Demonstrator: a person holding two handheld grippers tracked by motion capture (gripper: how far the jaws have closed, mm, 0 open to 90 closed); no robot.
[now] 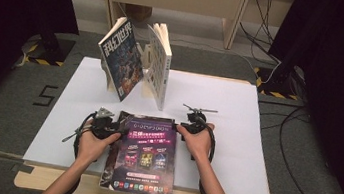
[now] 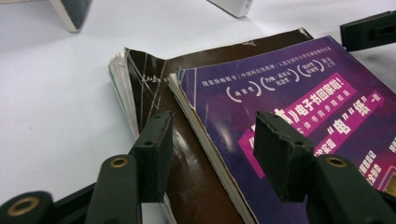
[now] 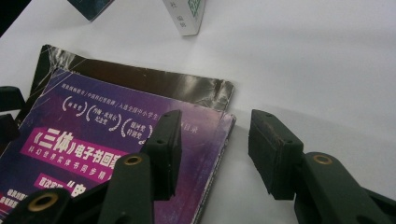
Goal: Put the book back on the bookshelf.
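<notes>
High view: two books already stand upright at the far side of the worktop [image 1: 255,138], the dark-covered book [image 1: 121,60] leaning and the white book [image 1: 159,65] beside it, both well beyond the tongs. The purple book [image 1: 145,154] lies flat between the two hands, on top of a brown book [image 1: 113,155] whose edge peeks out on its left. So standing the flat ones looks like the work left, and no lift has begun. The left tongs [image 1: 116,129] sit at the purple book's near-left corner, the right tongs [image 1: 187,127] at its far-right corner; both forearms come in low with the wrists roughly level.

Left gripper view: the left tongs [image 2: 212,140] are spread, angled down, straddling the purple book's [image 2: 289,102] spine edge. One jaw hangs over the brown book [image 2: 154,70], the other over the purple cover; neither pad seems to press yet.

Right gripper view: the right tongs [image 3: 215,144] are spread wide, one jaw over the purple book's [image 3: 116,130] corner, the other over bare worktop [image 3: 317,65]. Nothing is pinched
</notes>
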